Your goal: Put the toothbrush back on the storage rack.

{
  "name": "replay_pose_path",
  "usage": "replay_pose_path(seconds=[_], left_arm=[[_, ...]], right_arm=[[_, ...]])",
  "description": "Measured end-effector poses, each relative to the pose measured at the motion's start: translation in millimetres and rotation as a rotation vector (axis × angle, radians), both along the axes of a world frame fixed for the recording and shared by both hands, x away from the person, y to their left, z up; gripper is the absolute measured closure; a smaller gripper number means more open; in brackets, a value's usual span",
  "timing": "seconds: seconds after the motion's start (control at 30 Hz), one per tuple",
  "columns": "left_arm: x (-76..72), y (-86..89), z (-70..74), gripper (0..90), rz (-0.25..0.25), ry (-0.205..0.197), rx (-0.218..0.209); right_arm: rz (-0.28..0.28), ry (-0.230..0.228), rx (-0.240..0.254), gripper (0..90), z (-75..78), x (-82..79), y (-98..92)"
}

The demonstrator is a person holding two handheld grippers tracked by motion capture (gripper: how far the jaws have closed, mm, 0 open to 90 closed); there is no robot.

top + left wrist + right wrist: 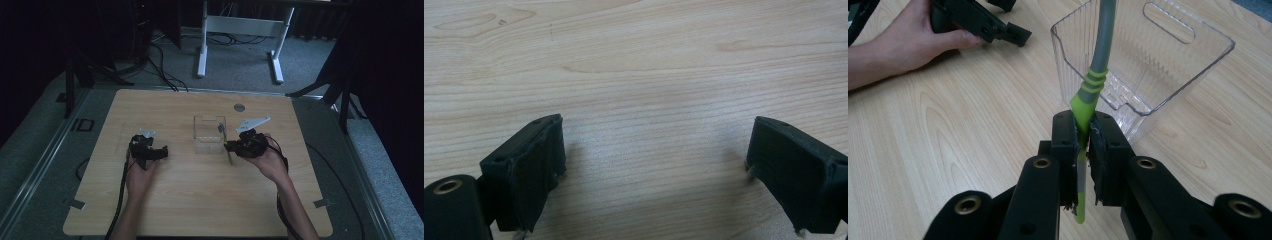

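A clear plastic box stands mid-table, seen close up as the clear box in the right gripper view. My right gripper is just to its right, shut on the green handle of a green-and-grey utensil. The utensil's grey upper part rises past the box's near corner; its head is cut off at the top of the right gripper view. My left gripper rests to the left of the box, open, with bare table between its jaws.
The wooden table has a round metal grommet near its far edge. A white desk frame and floor cables lie beyond it. The person's left hand lies on the tabletop.
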State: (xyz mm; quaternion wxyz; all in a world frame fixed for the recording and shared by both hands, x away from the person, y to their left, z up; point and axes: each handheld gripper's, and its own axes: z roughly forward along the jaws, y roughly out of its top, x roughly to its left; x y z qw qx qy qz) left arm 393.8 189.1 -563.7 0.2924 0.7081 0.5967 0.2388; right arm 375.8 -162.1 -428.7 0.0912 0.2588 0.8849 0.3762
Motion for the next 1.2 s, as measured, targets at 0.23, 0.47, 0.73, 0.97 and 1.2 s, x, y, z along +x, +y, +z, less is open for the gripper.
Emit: replay_pose_path(seconds=[0.23,0.47,0.73,0.97,1.2], left_arm=[[0.0,0.0,-0.1,9.2,0.0,0.0,0.0],[0.0,0.0,0.0,9.2,0.0,0.0,0.0],[0.0,0.0,-0.1,9.2,0.001,-0.001,0.0],[0.0,0.0,-0.1,9.2,0.0,-0.001,0.0],[0.0,0.0,-0.1,9.2,0.0,-0.001,0.0]], right_arm=[[-0.011,-0.007,0.019,81.9,3.1,0.5,-0.6],[-0.012,-0.014,0.03,81.8,6.1,0.2,0.4],[-0.021,-0.015,0.043,81.8,7.4,0.8,-1.2],[-0.032,-0.017,0.073,81.8,10.0,2.4,-4.3],[-0.044,-0.021,0.09,81.8,11.5,2.9,-5.3]])
